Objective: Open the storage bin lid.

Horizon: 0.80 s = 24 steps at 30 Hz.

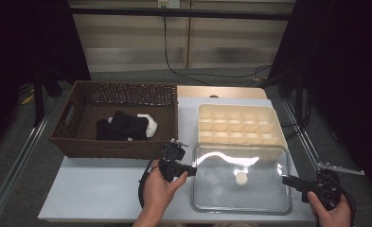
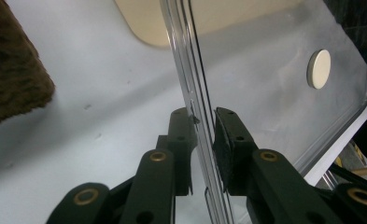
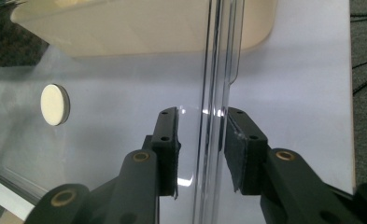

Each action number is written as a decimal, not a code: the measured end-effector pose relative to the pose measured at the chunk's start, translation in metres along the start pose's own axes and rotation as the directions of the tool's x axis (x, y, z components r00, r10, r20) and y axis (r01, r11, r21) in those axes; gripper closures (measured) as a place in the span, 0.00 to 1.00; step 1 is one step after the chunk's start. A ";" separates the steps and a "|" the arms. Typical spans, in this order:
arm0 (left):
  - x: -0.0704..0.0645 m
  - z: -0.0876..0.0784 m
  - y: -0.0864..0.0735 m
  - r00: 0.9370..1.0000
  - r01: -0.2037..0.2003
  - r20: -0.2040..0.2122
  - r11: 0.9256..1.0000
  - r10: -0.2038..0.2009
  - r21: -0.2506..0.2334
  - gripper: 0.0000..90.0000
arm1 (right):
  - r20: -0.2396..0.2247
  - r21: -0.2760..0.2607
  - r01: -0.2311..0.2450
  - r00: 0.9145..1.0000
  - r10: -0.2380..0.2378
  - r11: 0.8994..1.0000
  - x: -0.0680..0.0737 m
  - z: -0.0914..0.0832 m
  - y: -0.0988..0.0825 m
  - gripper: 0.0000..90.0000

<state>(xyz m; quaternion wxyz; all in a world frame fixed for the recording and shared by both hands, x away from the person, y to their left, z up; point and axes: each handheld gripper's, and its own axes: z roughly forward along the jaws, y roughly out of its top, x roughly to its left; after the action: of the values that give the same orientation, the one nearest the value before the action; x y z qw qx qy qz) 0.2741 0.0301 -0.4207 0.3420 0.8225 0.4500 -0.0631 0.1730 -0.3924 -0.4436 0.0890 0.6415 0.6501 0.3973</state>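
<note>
Fig.: Both grippers straddling opposite rims of a clear plastic lid (image 1: 240, 177), before or at the grasp.

L gripper (image 2: 203, 122): jaws either side of lid's left rim, pads near or just touching it, small gap visible; not clenched. R gripper (image 3: 200, 122): jaws apart astride the right rim, clear gaps both sides. Lid lies flat on the table (image 1: 103, 189), just in front of the cream divided organiser box (image 1: 240, 124); round cream knob (image 1: 241, 178) near its centre. Wicker basket (image 1: 117, 118) w/ dark and white cloth sits left. Judged step: two-handed pick-up. Next: close both jaws together, lift level, likely onto box.
</note>
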 end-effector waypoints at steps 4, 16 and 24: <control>-0.001 0.003 -0.002 1.000 -0.001 -0.001 1.000 0.001 0.008 0.84 | 0.009 0.007 0.007 1.000 -0.007 1.000 -0.001 0.001 -0.003 0.72; -0.006 0.005 -0.008 1.000 -0.005 -0.007 1.000 0.006 0.012 0.83 | 0.015 0.009 0.002 1.000 -0.002 1.000 0.000 -0.002 -0.010 0.70; -0.005 0.009 -0.011 1.000 0.002 -0.009 1.000 -0.002 0.010 0.81 | 0.020 0.013 0.001 1.000 -0.001 1.000 0.000 -0.001 -0.012 0.70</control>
<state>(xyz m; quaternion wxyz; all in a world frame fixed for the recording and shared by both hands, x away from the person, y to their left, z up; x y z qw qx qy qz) 0.2645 0.0246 -0.4309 0.3357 0.8241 0.4520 -0.0620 0.1628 -0.3909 -0.4505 0.0914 0.6457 0.6522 0.3865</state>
